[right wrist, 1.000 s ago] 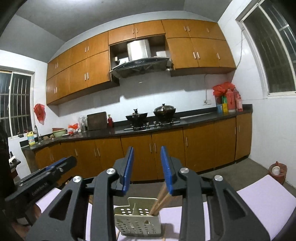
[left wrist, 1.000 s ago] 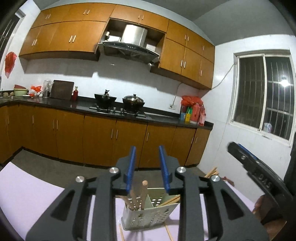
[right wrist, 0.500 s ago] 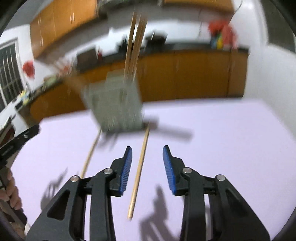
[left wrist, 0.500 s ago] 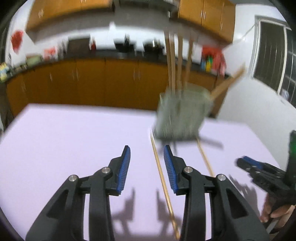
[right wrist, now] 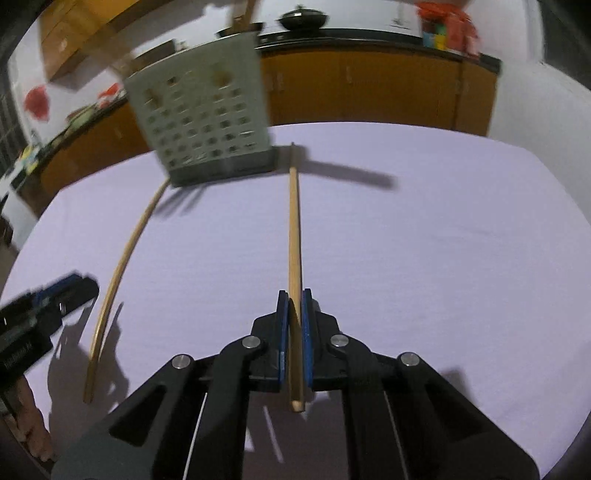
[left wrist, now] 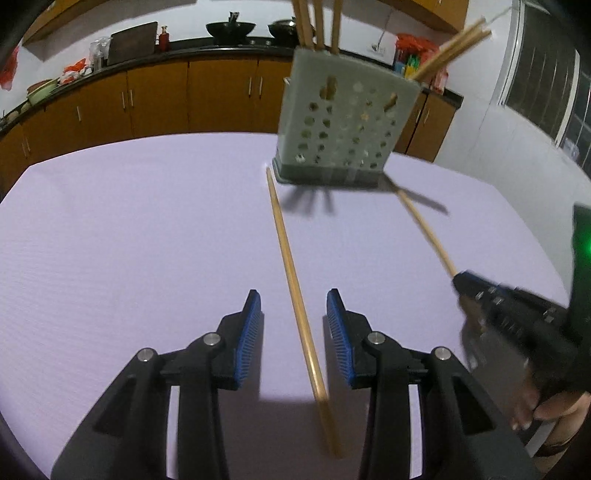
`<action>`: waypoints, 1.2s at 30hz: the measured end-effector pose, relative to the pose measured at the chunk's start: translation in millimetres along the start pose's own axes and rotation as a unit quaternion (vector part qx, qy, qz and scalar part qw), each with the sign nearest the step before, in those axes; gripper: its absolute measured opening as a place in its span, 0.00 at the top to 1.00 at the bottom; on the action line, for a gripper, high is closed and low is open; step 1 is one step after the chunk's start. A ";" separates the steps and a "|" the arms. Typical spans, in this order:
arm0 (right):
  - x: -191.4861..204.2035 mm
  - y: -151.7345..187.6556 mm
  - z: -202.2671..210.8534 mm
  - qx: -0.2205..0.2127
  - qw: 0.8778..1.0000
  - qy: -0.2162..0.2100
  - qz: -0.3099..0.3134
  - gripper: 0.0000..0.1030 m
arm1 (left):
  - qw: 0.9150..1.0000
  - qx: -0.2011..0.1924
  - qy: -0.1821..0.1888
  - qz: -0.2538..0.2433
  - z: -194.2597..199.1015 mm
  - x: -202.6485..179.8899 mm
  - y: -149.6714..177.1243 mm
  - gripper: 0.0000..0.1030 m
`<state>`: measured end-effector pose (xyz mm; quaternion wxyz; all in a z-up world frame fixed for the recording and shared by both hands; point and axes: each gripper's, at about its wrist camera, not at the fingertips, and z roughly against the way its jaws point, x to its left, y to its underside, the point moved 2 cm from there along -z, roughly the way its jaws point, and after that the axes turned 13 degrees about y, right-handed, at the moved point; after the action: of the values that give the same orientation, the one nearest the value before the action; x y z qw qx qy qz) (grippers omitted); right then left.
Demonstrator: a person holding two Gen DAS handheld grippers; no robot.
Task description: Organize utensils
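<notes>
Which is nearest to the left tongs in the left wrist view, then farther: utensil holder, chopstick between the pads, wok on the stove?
1. Chopstick, lying between the left tongs.
2. Utensil holder, ahead on the table.
3. Wok, on the far counter.

My left gripper point(left wrist: 293, 308) hangs over the lilac table point(left wrist: 129, 240), blue pads apart either side of a chopstick point(left wrist: 295, 295), not touching it. Ahead stands the perforated holder point(left wrist: 343, 129) with more chopsticks. At right, my other gripper point(left wrist: 476, 295) seems clamped on a second chopstick point(left wrist: 424, 229).
</notes>
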<state>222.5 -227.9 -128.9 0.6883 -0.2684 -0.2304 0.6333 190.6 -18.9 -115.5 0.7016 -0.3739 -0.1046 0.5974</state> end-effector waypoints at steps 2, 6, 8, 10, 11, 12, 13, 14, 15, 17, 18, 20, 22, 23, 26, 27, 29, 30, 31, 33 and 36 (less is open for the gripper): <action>-5.1 2.6 2.6 0.000 1.000 0.001 -0.002 0.93 | 1.000 0.016 -0.009 -0.008 -8.4 -3.0 3.2 0.81; -4.8 2.6 3.3 0.000 1.000 0.000 0.000 0.92 | 0.999 0.022 -0.032 -0.011 -12.9 1.5 -1.0 0.92; -4.9 2.9 4.4 -0.001 1.000 -0.001 0.005 0.92 | 0.999 0.020 -0.047 0.000 -9.2 17.9 -6.8 0.92; -4.2 2.1 2.3 -0.001 1.000 0.000 0.007 0.92 | 0.998 0.014 -0.068 0.012 -4.5 37.3 -14.2 0.92; -5.1 1.9 3.4 -0.002 1.000 0.001 0.007 0.92 | 0.997 0.013 -0.077 0.016 -3.4 46.1 -17.5 0.92; -5.2 0.9 2.8 -0.002 1.000 0.003 0.007 0.92 | 0.996 0.012 -0.083 0.020 -2.5 54.8 -20.5 0.92; -5.7 0.2 2.7 -0.002 1.000 0.004 0.007 0.92 | 0.996 0.011 -0.090 0.025 -1.0 65.1 -23.7 0.92; -5.6 -0.5 2.5 -0.002 1.000 0.006 0.007 0.92 | 0.995 0.011 -0.092 0.028 0.3 70.6 -24.8 0.92; -4.6 -1.0 2.2 -0.002 1.000 0.007 0.007 0.92 | 0.995 0.010 -0.089 0.030 1.3 74.8 -25.2 0.91; -3.0 -1.4 1.5 -0.002 1.000 0.012 0.010 0.92 | 0.996 0.005 -0.083 0.032 4.9 79.4 -24.2 0.90; -2.0 -1.5 1.6 -0.002 1.000 0.014 0.012 0.92 | 0.996 0.005 -0.080 0.034 5.6 80.2 -24.3 0.90; -1.4 -1.8 1.6 -0.003 1.000 0.019 0.016 0.92 | 0.997 0.004 -0.073 0.037 6.3 81.8 -24.9 0.88; -0.9 -1.7 1.9 -0.003 1.000 0.022 0.019 0.92 | 0.997 0.005 -0.071 0.035 7.0 80.4 -24.6 0.87; -1.0 -1.7 1.9 -0.003 1.000 0.023 0.020 0.92 | 0.997 0.006 -0.071 0.032 5.7 80.0 -25.2 0.86; -1.6 -1.7 1.9 -0.003 1.000 0.022 0.019 0.92 | 0.997 0.008 -0.075 0.026 4.7 78.1 -25.7 0.84; -2.1 -1.8 1.5 -0.003 1.000 0.021 0.019 0.92 | 0.997 0.009 -0.075 0.026 3.3 77.9 -25.5 0.84; -2.7 -1.9 1.2 -0.003 1.000 0.019 0.018 0.92 | 0.997 0.008 -0.073 0.027 2.3 77.9 -25.5 0.84; -2.8 -1.8 1.4 -0.003 1.000 0.019 0.017 0.92 | 0.997 0.008 -0.072 0.027 2.8 78.7 -25.0 0.84; -2.9 -1.8 1.3 -0.003 1.000 0.019 0.017 0.92 | 0.997 0.007 -0.070 0.029 3.1 79.4 -24.7 0.84; -2.7 -1.8 1.2 -0.003 1.000 0.019 0.017 0.92 | 0.997 0.007 -0.068 0.030 2.9 80.3 -24.1 0.84; -2.6 -1.9 1.3 -0.003 1.000 0.019 0.017 0.92 | 0.997 0.007 -0.069 0.030 3.5 80.0 -23.7 0.84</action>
<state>222.9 -230.5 -126.6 0.6809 -0.2858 -0.2145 0.6393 227.7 55.7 -121.7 0.6772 -0.3300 -0.1375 0.6431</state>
